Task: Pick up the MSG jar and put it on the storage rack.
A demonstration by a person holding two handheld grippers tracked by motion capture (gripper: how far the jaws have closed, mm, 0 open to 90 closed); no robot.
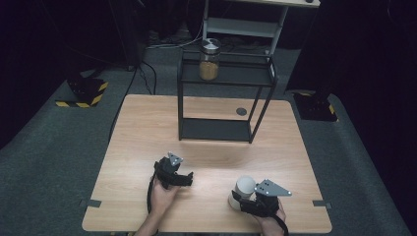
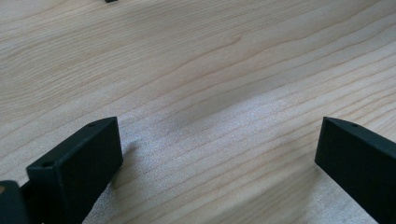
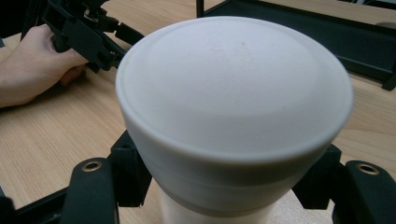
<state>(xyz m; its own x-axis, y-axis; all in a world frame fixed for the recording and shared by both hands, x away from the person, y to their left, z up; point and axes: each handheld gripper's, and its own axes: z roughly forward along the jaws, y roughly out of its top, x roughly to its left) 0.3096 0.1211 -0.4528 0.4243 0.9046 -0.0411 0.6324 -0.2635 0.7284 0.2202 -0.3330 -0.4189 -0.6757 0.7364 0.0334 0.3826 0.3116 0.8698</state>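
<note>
A white tub with a wide lid (image 1: 244, 188) (image 3: 233, 93) stands near the table's front right. My right gripper (image 1: 239, 200) (image 3: 223, 179) is shut on it, one jaw on each side just below the lid. My left gripper (image 1: 184, 178) (image 2: 219, 154) rests low over the bare wood at the front left, held by a hand. Its jaws stand wide open with nothing between them. The right gripper view also catches that left gripper (image 3: 88, 32) and its hand at the upper left.
A black two-level metal rack (image 1: 223, 81) stands at the back middle of the wooden table (image 1: 147, 128). A glass jar with yellowish contents and a metal lid (image 1: 209, 60) sits on its top level. A small dark disc (image 1: 241, 111) lies beside the rack. A white shelf unit (image 1: 246, 24) stands behind.
</note>
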